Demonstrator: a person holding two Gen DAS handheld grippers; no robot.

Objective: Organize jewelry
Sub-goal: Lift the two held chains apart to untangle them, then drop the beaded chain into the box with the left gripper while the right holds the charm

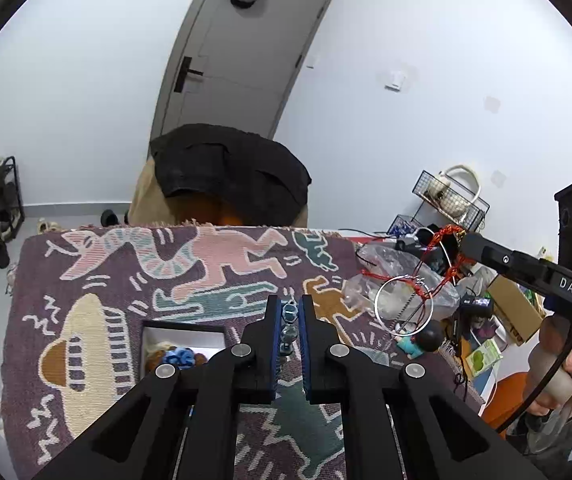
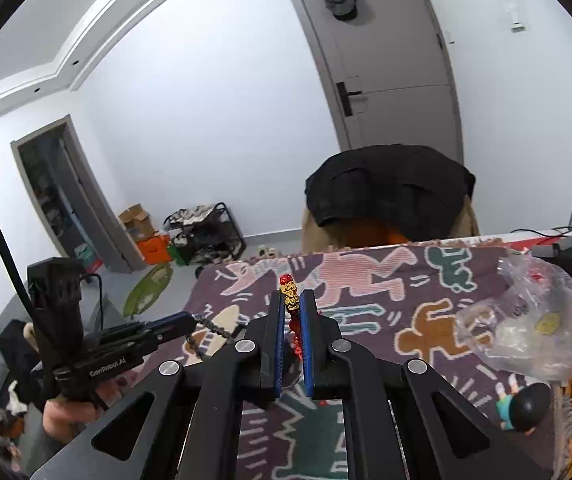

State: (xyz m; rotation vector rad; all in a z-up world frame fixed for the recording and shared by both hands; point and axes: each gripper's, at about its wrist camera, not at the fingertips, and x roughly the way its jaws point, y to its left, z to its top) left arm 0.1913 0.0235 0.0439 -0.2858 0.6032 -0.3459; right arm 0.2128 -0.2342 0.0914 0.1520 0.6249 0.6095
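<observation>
My left gripper (image 1: pixel 290 307) is shut on a dark beaded bracelet (image 1: pixel 288 322); the right wrist view shows the beads hanging from that gripper (image 2: pixel 191 321) as a strand (image 2: pixel 210 330). My right gripper (image 2: pixel 294 302) is shut on a red cord bracelet with gold beads (image 2: pixel 290 295). In the left wrist view that gripper (image 1: pixel 464 245) holds the red cord (image 1: pixel 438 264) up, with a silver hoop (image 1: pixel 403 305) dangling from it. A white open jewelry box (image 1: pixel 183 344) with blue and tan pieces lies on the patterned rug (image 1: pixel 125 280), left of my left gripper.
A crumpled clear plastic bag (image 2: pixel 534 320) lies at the rug's right side, with a small figurine (image 2: pixel 520 404) near it. Wire baskets (image 1: pixel 450 196), boxes and cables crowd the right end. A chair draped with a black jacket (image 1: pixel 229 176) stands behind the table.
</observation>
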